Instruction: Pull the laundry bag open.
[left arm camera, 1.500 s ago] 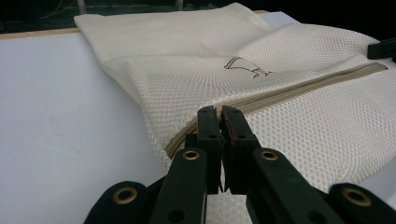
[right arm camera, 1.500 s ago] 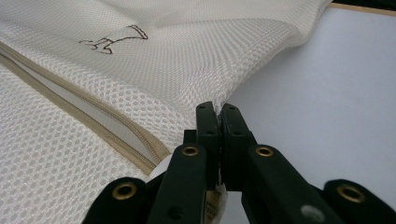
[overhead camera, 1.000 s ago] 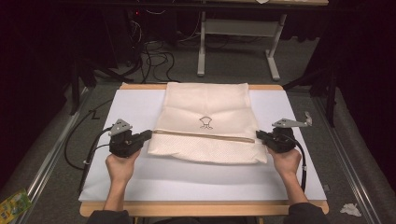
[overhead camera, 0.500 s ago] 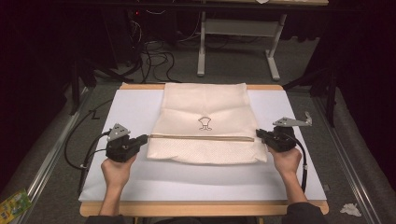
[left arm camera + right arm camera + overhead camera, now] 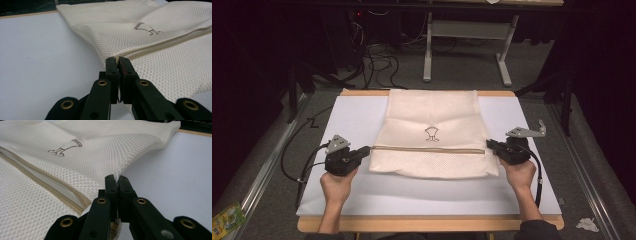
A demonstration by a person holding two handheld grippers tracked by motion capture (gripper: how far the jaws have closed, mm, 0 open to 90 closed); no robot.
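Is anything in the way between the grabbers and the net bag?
No. The left gripper and right gripper are both shut on opposite side edges of the cream mesh bag, near its zipper.

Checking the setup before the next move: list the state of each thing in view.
Mesh bag: flat on the sheet, zip closed.
Left tongs: shut on the bag's edge at the zip's end.
Right tongs: shut on the bag's opposite edge.
White sheet: flat on the table.
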